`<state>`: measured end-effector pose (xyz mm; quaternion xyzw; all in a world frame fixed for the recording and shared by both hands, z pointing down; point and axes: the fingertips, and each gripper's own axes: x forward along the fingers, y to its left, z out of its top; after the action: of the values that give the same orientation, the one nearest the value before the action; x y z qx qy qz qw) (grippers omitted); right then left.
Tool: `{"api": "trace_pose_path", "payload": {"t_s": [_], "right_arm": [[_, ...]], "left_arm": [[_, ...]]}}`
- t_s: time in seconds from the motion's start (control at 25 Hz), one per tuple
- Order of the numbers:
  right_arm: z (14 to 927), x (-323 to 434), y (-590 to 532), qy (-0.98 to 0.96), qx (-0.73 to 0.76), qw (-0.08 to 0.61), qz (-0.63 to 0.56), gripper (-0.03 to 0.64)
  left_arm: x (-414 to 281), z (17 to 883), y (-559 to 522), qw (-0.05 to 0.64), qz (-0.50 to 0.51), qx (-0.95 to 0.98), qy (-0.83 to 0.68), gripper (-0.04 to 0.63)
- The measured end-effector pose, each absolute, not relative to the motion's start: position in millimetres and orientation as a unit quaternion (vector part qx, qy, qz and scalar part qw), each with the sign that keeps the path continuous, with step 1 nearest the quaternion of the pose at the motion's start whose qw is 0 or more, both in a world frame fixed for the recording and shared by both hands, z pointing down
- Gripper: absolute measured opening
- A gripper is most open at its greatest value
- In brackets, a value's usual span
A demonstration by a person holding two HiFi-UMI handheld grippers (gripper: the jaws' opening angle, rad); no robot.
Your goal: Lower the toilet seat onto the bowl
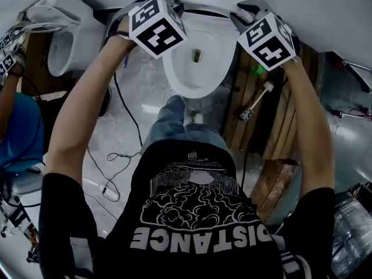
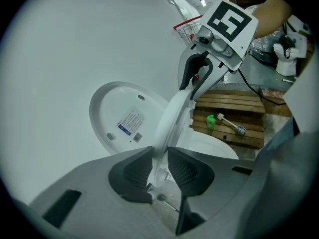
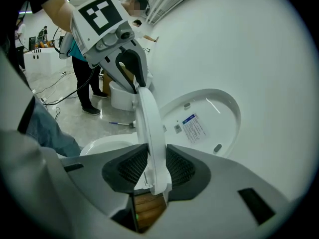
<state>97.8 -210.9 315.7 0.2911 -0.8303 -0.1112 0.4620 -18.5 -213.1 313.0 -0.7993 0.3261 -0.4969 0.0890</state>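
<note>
From the head view, there are two hand-held grippers. The left hand-held gripper (image 1: 174, 6) and the right hand-held gripper (image 1: 239, 9) reach to one seat (image 1: 203, 6), one on each side, above the bowl (image 1: 192, 77). There are two toilets; the second toilet (image 1: 61, 42) stands at the left. One brush (image 1: 256, 102) lies on the pallet (image 1: 290, 115), right of the bowl.

In the left gripper view, the jaws of this hand-held gripper are narrow and clamp the edge of the seat. The seat is tilted between the upright lid (image 2: 114, 108) and the bowl. This view shows one label (image 2: 130, 122) on the lid, which the head view does not show.

In the right gripper view, the jaws are narrow too and pinch the other edge of the seat. This view alone shows the legs of a person (image 3: 82, 83) standing near the second toilet.
</note>
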Motion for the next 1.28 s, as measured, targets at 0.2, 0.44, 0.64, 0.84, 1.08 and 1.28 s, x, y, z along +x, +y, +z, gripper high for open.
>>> {"api": "trace_pose_path", "payload": {"t_s": [0.2, 0.44, 0.64, 0.84, 1.08, 1.28], "right_arm": [[326.2, 87.5, -195.0, -0.828, 0.272, 0.472, -0.129, 0.121], [337.7, 85.7, -171.3, -0.821, 0.270, 0.481, -0.150, 0.121], [351.9, 85.9, -151.7, -0.812, 0.262, 0.496, -0.162, 0.121], [370.1, 86.8, -128.6, -0.799, 0.260, 0.513, -0.176, 0.121], [395.2, 81.4, -103.6, -0.781, 0.254, 0.539, -0.186, 0.123], [418.6, 81.2, -83.1, -0.768, 0.252, 0.555, -0.194, 0.126]], "left_arm": [[-26.1, 326.5, -195.9, 0.092, -0.516, -0.791, 0.315, 0.104], [-28.4, 340.0, -173.1, 0.127, -0.529, -0.782, 0.304, 0.106], [-27.2, 354.7, -153.2, 0.164, -0.519, -0.790, 0.282, 0.114], [-22.9, 375.7, -132.0, 0.181, -0.528, -0.795, 0.238, 0.123], [-27.0, 401.6, -106.6, 0.198, -0.533, -0.795, 0.211, 0.124], [-27.7, 424.9, -85.0, 0.194, -0.530, -0.800, 0.203, 0.132]]}}
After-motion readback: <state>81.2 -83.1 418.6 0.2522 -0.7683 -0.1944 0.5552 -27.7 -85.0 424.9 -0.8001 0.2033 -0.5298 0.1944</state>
